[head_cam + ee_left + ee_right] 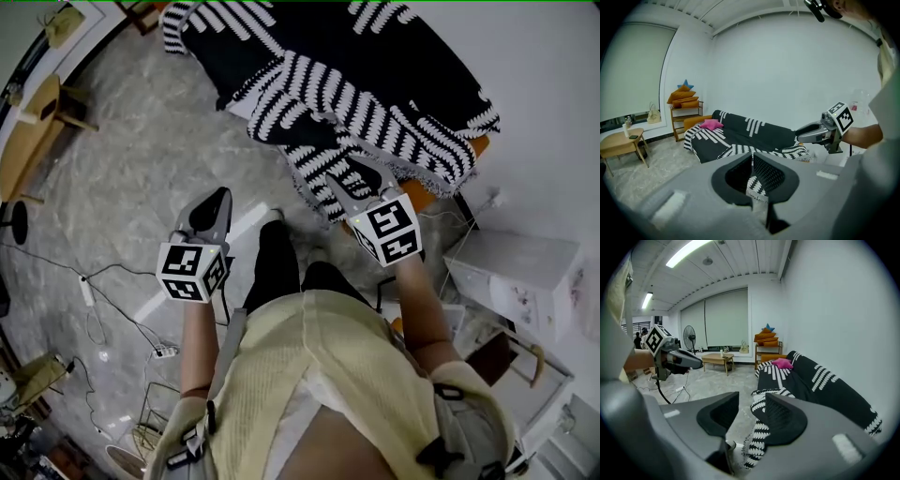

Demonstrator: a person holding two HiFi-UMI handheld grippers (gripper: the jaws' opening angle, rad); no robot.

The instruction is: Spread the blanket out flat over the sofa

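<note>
**Right tongs** (752,400): the jaws are held apart. A hanging striped corner of the blanket (375,112) is seen in the gap between them, and no pad is seen pressing on it.

**Left tongs** (752,157): the jaw tips are drawn together and nothing is gripped. They are held over the floor (131,159), well apart from the sofa's front edge.

**Blanket**: black with white stripes and a fringed border. It is laid over the seat and back of the sofa (424,199) but is not flat. A thick fold is bunched along the front edge near the right tongs, and one corner is draped over that edge toward the floor.

**Sofa**: orange upholstery is left showing at the near end.

**Pink cushion** (782,363): placed on the blanket at the far end of the sofa.

**Shelf** (685,117): stood past that far end and stacked with orange cushions.
</note>
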